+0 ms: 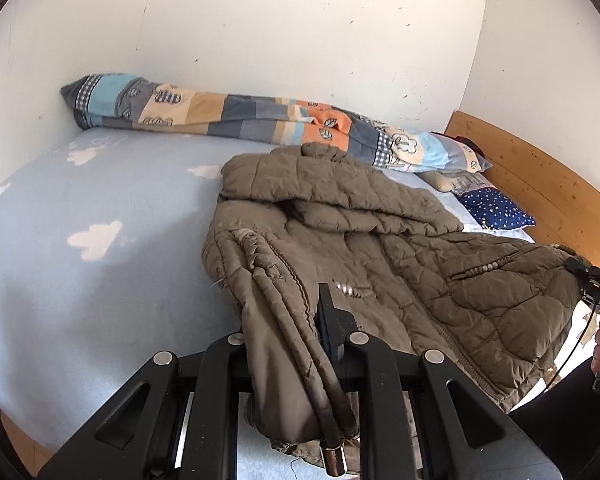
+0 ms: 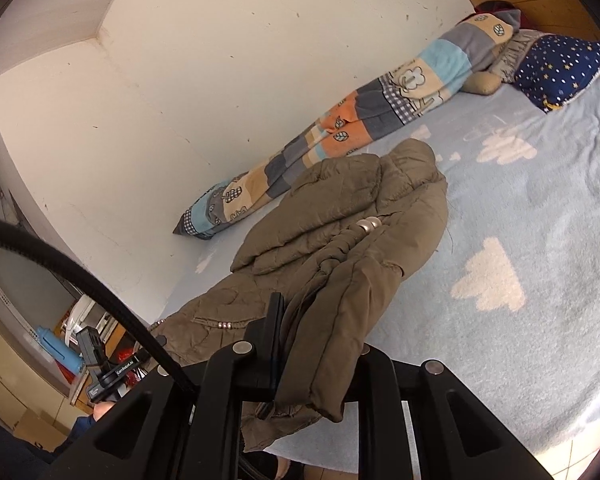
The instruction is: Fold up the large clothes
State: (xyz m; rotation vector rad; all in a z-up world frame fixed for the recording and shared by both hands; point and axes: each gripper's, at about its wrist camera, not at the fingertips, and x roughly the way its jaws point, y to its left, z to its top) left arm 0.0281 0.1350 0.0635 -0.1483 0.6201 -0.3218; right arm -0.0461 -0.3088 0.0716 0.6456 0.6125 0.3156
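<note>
An olive-brown quilted hooded jacket (image 1: 380, 240) lies front up on the bed, hood toward the wall, its near hem lifted off the sheet. My left gripper (image 1: 300, 320) is shut on the hem by the zipper; fabric drapes over and hides one finger. In the same view my right gripper (image 1: 592, 280) pinches the hem's other corner at the right edge, with a person's hand below it. In the right wrist view my right gripper (image 2: 300, 320) is shut on a fold of the jacket (image 2: 340, 220), and the left gripper (image 2: 112, 368) shows at lower left.
The bed has a light blue sheet with white clouds (image 1: 100, 200). A rolled patchwork quilt (image 1: 240, 116) runs along the white wall. A navy star pillow (image 1: 496, 208) and a soft toy lie by the wooden headboard (image 1: 540, 176). Shelves and a black cable (image 2: 80, 272) are at lower left.
</note>
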